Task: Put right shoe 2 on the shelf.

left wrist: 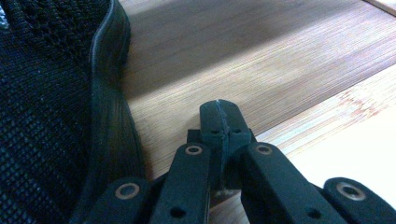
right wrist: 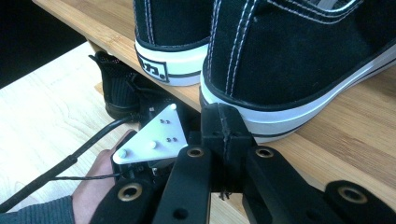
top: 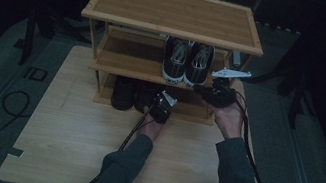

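Left claw (top: 162, 107) down at the bottom shelf (left wrist: 243, 70) of the shoe rack (top: 175, 12), jaws pressed together on nothing, tip just beside a black mesh shoe (left wrist: 46, 107) lying on that shelf. Right claw (top: 216, 92) at the front edge of the middle shelf (right wrist: 355, 140), jaws likewise closed and empty, tip right at the heel of the nearer black-and-white sneaker (right wrist: 299, 56). Second sneaker (right wrist: 170, 37) of that pair just beside it, both heels facing out. Rack standing on the table (top: 81, 143).

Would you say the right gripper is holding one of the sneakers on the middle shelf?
No: the right gripper has its jaws pressed together on nothing, just in front of the sneaker.
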Available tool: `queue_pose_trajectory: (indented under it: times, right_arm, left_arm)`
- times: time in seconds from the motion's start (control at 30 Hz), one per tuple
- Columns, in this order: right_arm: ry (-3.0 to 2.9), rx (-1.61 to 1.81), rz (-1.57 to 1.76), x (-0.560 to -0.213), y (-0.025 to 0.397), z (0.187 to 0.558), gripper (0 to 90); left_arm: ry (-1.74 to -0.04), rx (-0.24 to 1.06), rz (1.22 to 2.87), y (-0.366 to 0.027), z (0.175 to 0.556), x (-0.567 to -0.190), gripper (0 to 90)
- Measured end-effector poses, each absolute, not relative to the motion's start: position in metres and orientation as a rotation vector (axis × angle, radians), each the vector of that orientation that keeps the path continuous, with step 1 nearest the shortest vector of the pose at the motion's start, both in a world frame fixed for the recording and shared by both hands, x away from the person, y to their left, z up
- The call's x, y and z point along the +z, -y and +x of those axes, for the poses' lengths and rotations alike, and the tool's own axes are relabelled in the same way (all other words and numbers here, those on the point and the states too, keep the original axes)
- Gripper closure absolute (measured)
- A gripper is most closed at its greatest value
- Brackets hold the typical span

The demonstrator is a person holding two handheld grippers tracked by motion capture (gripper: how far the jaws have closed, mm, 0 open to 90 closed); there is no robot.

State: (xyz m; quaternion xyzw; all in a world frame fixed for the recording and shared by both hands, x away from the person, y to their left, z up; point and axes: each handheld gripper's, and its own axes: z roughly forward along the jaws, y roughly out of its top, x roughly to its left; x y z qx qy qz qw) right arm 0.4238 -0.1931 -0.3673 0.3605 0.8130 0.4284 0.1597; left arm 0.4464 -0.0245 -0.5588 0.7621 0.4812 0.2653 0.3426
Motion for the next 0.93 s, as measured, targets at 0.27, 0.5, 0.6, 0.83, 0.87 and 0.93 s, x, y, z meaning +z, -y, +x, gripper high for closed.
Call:
queue_pose_trajectory:
  times: [0.27, 0.5, 0.6, 0.83, 0.87, 0.93]
  right_arm:
    - [-2.303, 1.254, 1.044, -0.370, 0.209, 0.414, 87.0]
    - [-2.285, 1.243, 1.054, -0.371, 0.220, 0.407, 86.7]
    - [-2.284, 1.237, 1.069, -0.374, 0.225, 0.406, 86.5]
    - [-2.298, 1.181, 1.102, -0.387, 0.229, 0.408, 86.3]
    - [-2.302, 1.172, 1.110, -0.390, 0.229, 0.409, 86.3]
    - [-2.302, 1.170, 1.111, -0.390, 0.229, 0.409, 86.3]
  left_arm:
    - [-1.249, 0.689, 1.987, 0.024, 0.446, -0.559, 90.0]
    - [-1.247, 0.690, 1.990, 0.024, 0.446, -0.558, 90.0]
    - [-1.248, 0.693, 1.991, 0.024, 0.446, -0.558, 90.0]
    - [-1.249, 0.695, 1.992, 0.025, 0.446, -0.558, 90.0]
    - [-1.248, 0.694, 1.992, 0.025, 0.446, -0.558, 90.0]
    - [-1.246, 0.696, 1.994, 0.025, 0.446, -0.559, 90.0]
